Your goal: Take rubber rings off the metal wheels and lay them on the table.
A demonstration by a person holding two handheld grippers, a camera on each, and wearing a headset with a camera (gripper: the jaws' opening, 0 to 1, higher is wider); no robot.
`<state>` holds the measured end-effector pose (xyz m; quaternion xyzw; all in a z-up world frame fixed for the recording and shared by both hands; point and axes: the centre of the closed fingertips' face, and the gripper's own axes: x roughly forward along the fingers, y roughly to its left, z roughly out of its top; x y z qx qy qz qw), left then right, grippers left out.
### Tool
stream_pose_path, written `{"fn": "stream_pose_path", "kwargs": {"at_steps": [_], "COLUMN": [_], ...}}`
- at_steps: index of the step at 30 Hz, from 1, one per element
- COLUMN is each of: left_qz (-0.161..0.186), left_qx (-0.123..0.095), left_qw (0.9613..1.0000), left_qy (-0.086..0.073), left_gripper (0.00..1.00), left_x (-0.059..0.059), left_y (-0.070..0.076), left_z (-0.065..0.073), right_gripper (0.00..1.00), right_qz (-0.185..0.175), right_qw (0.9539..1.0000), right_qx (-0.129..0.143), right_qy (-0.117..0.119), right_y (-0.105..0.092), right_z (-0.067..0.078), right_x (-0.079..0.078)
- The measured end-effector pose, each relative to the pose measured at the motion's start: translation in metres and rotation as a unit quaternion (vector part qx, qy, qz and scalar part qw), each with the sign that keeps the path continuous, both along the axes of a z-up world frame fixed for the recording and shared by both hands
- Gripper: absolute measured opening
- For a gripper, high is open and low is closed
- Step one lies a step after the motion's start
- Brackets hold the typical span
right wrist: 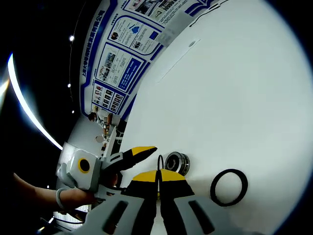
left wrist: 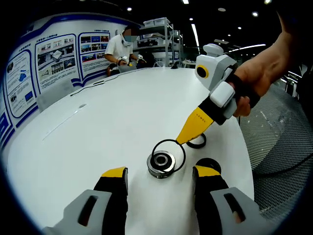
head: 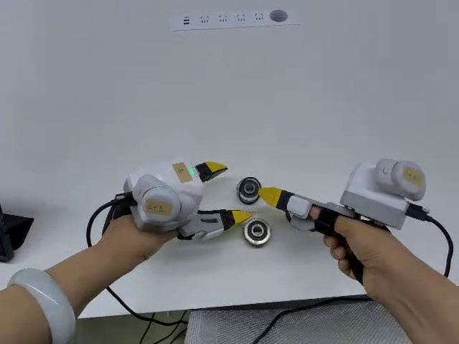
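Two metal wheels stand on the white table (head: 215,272). The far wheel (head: 249,189) (left wrist: 161,164) (right wrist: 177,161) sits just ahead of my left gripper (head: 226,192) (left wrist: 160,172), whose jaws are open on either side of it without touching. My right gripper (head: 269,195) (left wrist: 188,133) (right wrist: 159,177) is shut on a thin black rubber ring (left wrist: 184,155) (right wrist: 160,164), which still loops loosely around this wheel. A second black ring (left wrist: 198,143) (right wrist: 229,187) lies flat on the table beside it. The near wheel (head: 257,231) stands apart, closer to me.
A power strip (head: 233,17) lies at the back of the table. A black object (head: 11,233) sits at the left edge. Gripper cables hang over the front edge (head: 143,315). A person (left wrist: 120,49) stands at the table's far end.
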<state>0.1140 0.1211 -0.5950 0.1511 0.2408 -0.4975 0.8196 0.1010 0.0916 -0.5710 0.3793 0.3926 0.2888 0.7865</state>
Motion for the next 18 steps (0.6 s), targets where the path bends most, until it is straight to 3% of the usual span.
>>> {"fn": "stream_pose_path", "kwargs": {"at_steps": [9,18], "left_qz": [-0.005,-0.006], "left_qx": [-0.015,-0.023], "left_qw": [0.9999,0.9997], "left_qy": [0.001,0.004], "left_gripper": [0.61,0.66], "left_x": [-0.005,-0.01], "left_y": [0.001,0.004], "left_z": [0.006,0.006], "right_gripper": [0.02,0.02], "right_qz": [-0.009,-0.029], "right_qw": [0.9999,0.9996], "right_qx": [0.005,0.0], "right_qy": [0.001,0.006], "right_y": [-0.009,-0.029], "right_z": [0.003,0.0], "right_x": [-0.008,-0.012]}}
